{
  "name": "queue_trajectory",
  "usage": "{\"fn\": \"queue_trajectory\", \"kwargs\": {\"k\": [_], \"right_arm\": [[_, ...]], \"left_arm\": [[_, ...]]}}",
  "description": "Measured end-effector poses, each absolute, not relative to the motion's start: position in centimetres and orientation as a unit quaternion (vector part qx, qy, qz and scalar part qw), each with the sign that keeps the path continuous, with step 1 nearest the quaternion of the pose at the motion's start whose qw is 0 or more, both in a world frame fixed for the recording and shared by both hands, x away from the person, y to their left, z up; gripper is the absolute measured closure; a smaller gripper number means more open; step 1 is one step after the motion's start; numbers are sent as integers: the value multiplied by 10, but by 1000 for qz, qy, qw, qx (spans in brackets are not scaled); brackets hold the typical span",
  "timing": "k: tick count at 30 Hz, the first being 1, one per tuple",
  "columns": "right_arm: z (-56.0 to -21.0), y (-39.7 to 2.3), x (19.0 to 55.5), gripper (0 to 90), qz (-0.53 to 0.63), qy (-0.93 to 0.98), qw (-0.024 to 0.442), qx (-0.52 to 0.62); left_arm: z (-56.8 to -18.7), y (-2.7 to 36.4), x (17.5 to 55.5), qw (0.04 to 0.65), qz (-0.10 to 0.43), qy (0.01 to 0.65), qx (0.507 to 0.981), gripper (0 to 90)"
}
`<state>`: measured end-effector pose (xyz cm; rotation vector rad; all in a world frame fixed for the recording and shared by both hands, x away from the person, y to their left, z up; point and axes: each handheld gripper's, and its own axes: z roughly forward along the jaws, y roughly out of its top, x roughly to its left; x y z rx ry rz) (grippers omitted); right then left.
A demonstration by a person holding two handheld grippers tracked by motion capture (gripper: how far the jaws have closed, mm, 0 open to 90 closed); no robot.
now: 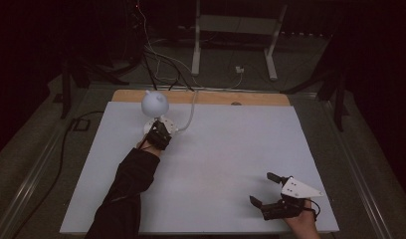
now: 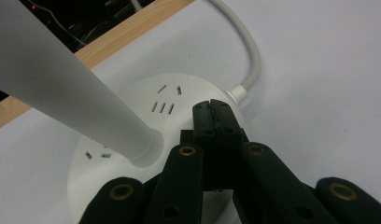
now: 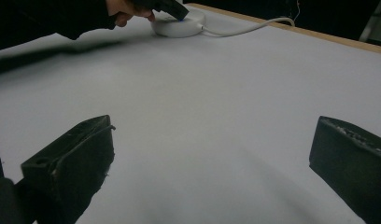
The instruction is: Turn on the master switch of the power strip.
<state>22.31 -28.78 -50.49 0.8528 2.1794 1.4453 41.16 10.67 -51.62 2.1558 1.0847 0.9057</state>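
A white desk lamp stands at the table's far left, with a round head (image 1: 154, 102), a thick stem (image 2: 62, 93) and a flat round base (image 2: 179, 93) with socket slots on top. Its white cord (image 2: 251, 56) runs off to the back. My left gripper (image 2: 212, 109) is shut with nothing between its jaws, and its tips rest on top of the base (image 1: 167, 127) just in front of the stem. A small blue glow shows on the base (image 3: 179, 25) at those tips. My right gripper (image 1: 262, 188) stands open over bare table at the near right, holding nothing.
The white tabletop (image 1: 216, 159) has a wooden strip (image 1: 216, 97) along its far edge. Behind it on the dark floor are loose cables (image 1: 161, 59) and a white desk frame (image 1: 236, 30). The person's dark sleeve (image 1: 126, 189) reaches across the near left.
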Motion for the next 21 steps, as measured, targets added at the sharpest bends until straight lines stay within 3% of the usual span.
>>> {"fn": "queue_trajectory", "kwargs": {"k": [7,11,21], "right_arm": [[-505,-288,223,1,516,777,194,305],[-505,-288,223,1,516,778,192,303],[-505,-288,223,1,517,777,192,303]], "left_arm": [[-516,110,413,288,327,417,797,900],[-519,105,413,268,353,405,799,900],[-515,102,416,251,345,395,814,900]]}}
